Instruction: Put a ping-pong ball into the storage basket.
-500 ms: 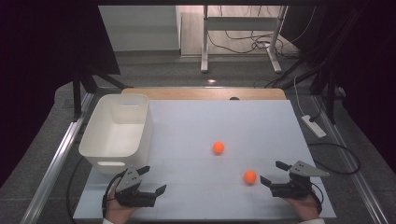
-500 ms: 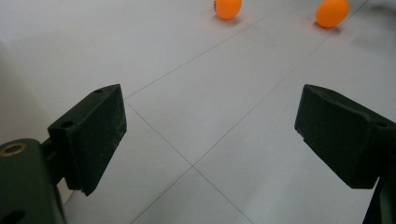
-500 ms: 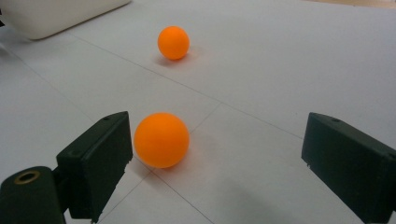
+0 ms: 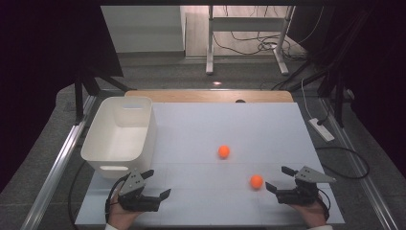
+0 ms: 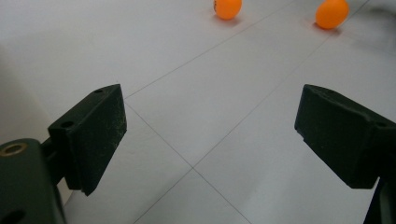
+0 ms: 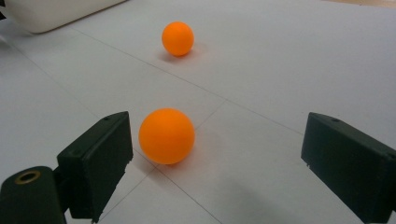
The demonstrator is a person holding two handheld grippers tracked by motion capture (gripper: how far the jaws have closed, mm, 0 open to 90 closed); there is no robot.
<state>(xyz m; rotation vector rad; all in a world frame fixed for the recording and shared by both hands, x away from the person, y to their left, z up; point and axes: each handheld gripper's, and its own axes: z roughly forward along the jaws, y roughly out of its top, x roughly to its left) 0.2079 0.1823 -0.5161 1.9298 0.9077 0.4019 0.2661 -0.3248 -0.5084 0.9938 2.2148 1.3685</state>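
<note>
Two orange balls lie on the white table [image 4: 230, 120]. One ball [image 4: 223, 151] [image 6: 177, 38] [image 5: 228, 8] rests near the middle. The other ball [image 4: 256, 181] [image 6: 166, 136] [image 5: 332, 13] lies just in front of my right gripper [image 4: 276, 177] [image 6: 215, 158], close to the left jaw in the right gripper view and not touching it. That gripper is open. My left gripper [image 4: 159, 182] [image 5: 210, 135] rests at the table's front left, open, with only bare table between its jaws.
A white plastic bin [image 4: 119, 134] [image 6: 56, 11], with nothing in it, stands at the table's left, just beyond my left gripper. A wooden strip [image 4: 210, 96] runs along the far edge. A power strip [image 4: 321, 129] and cables lie off the right side.
</note>
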